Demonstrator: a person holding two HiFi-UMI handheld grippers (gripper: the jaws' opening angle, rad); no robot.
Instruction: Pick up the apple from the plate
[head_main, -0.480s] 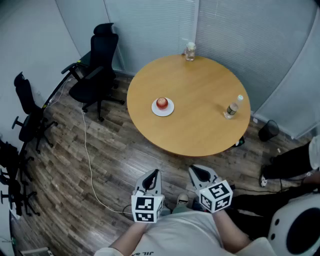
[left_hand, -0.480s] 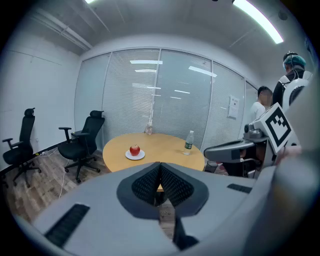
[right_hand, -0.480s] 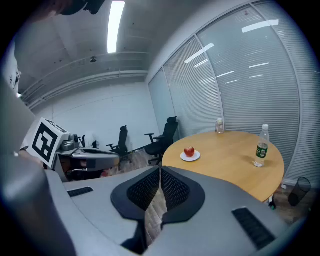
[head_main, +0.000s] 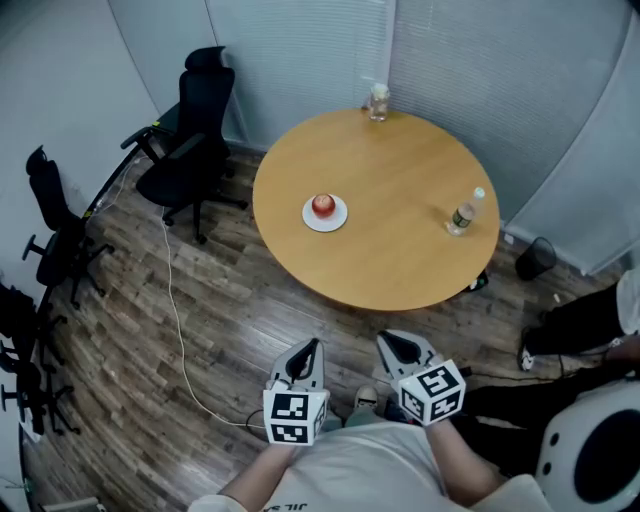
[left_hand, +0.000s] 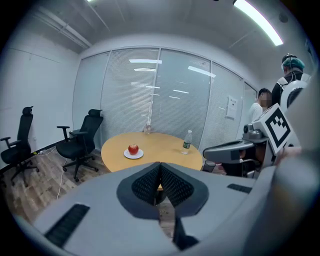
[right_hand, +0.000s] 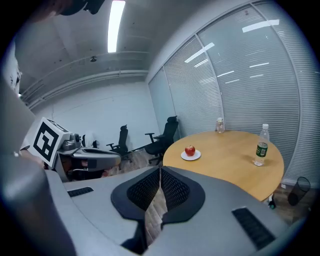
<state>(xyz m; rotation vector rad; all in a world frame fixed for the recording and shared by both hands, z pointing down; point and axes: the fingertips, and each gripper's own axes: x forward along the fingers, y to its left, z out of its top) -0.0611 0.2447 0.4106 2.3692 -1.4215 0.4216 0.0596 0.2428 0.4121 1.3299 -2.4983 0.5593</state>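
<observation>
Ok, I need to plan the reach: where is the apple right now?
In the head view the apple sits on a white plate on the round table's left part, far from the bottle near its right edge.

Chg vs. prior frame: slight only. In head view, round table (head_main: 400, 200), plate (head_main: 341, 219) w/ apple (head_main: 322, 205), water bottle (head_main: 464, 214) and bin (head_main: 535, 260) all sit a touch further left in frame. Uniform offset, i.e. camera shift, not obj. movement.
</observation>
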